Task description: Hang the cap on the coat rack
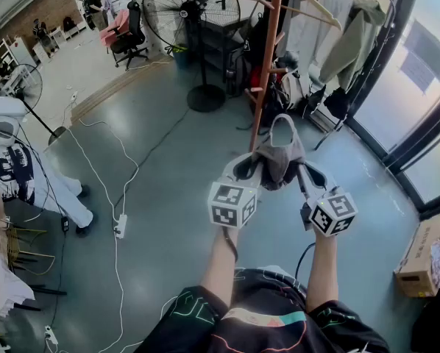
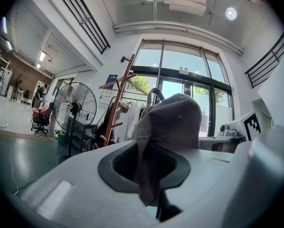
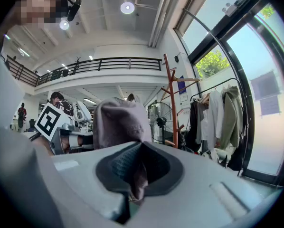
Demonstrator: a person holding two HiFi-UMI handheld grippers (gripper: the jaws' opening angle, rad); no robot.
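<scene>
A grey-brown cap point(image 1: 279, 160) hangs between my two grippers, held up in the air in front of a brown wooden coat rack point(image 1: 268, 57). My left gripper point(image 1: 251, 173) is shut on the cap's left edge, and the cloth point(image 2: 154, 170) shows pinched between its jaws. My right gripper point(image 1: 304, 176) is shut on the cap's right edge, with the cloth point(image 3: 135, 179) caught in its jaws. The cap's back strap loops upward point(image 1: 282, 120). The rack point(image 2: 117, 103) stands ahead with bare pegs point(image 3: 173, 108).
A tall black fan point(image 1: 194, 20) stands left of the rack. Jackets hang on a rail point(image 1: 338, 28) to the right by the glass wall. White cables point(image 1: 117, 197) run over the grey floor. A cardboard box point(image 1: 426, 263) sits at the right. An office chair point(image 1: 128, 28) stands far back.
</scene>
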